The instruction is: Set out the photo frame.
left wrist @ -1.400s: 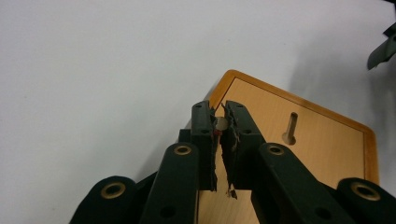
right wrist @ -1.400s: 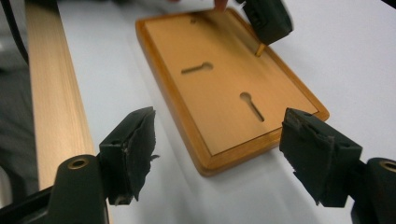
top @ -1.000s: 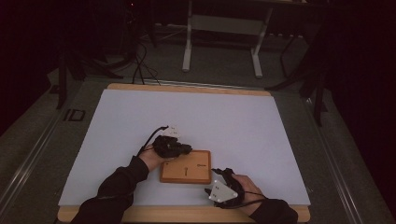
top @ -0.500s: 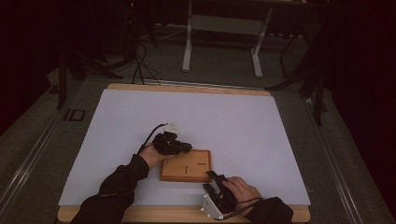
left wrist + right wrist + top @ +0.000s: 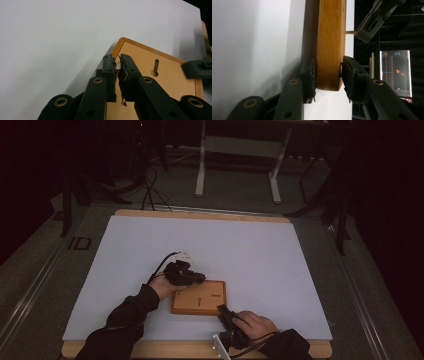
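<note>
Wooden board (image 5: 199,297): a flat, rounded-cornered block lying on the white table sheet (image 5: 250,245) near the person's edge. It is the landmark for all below. It has a slot in its top face, and a thin peg (image 5: 351,32) stands out of that face.

Table sheet: bare around the board, so nothing hinders either hand. Beyond its far edge stand dim frame legs and cables, well apart from the board.

Right gripper (image 5: 226,313): at the board's near right corner. In the right gripper view (image 5: 328,72) the jaws straddle the board's thickness, one against the underside face and one against the top face, closed onto the wood. Judged purpose: to pin or lift that corner so the board holds firm while the other hand works.

Left gripper (image 5: 197,278): over the board's far left corner. In the left gripper view (image 5: 117,68) the jaws stand almost together, with a small pale piece (image 5: 118,65) glimpsed between the tips. I cannot tell if they truly clamp it. Judged purpose: to carry a small part toward the board's top.

Slot (image 5: 155,68): dark and upright-oval, just beside the left jaws on the board's top, unobstructed.

In the way: the right gripper's tip (image 5: 197,68) reaches in at the board's edge beyond the slot, near but apart from the left jaws.
</note>
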`<act>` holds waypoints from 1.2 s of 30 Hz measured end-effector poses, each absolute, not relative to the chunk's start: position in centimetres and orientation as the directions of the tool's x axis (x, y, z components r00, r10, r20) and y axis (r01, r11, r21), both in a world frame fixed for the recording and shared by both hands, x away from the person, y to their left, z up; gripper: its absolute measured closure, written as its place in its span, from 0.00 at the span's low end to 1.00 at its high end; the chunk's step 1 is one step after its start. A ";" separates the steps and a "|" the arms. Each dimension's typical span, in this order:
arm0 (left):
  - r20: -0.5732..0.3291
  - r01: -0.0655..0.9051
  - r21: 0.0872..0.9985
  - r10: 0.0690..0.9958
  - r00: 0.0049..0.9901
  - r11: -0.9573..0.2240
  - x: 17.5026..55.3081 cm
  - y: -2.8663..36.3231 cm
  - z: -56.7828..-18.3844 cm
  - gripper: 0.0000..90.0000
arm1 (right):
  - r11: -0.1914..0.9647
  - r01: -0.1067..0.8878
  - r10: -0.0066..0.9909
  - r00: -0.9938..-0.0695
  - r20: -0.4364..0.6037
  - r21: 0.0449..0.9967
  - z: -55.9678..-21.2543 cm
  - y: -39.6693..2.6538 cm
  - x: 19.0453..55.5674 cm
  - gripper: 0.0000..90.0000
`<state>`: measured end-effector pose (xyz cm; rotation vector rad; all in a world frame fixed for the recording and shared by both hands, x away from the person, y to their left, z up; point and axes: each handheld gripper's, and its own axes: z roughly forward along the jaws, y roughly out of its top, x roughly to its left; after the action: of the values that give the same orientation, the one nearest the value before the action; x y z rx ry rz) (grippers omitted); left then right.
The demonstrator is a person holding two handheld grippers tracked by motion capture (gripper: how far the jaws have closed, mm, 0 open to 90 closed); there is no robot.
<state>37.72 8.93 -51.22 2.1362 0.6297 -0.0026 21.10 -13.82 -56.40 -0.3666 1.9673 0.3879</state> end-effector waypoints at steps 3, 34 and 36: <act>-0.218 0.432 0.761 0.437 0.873 -0.484 37.7 8.8 -51.2 0.93 | 0.901 -0.426 -0.097 -0.382 -0.919 0.082 -56.6 -13.9 21.1 0.73; -0.085 0.295 0.885 0.500 0.862 -0.360 33.3 13.0 -46.6 0.03 | 0.886 -0.385 -0.018 -0.584 -0.811 0.258 -51.0 -14.4 23.4 0.77; -0.060 0.272 0.892 0.503 0.862 -0.361 32.6 13.3 -46.4 0.03 | 0.883 -0.388 -0.023 -0.597 -0.802 0.264 -50.3 -14.5 23.8 0.78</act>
<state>32.61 13.26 -46.43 1.9649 0.5705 0.2703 23.77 -14.48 -50.31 -0.2951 2.1641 0.5257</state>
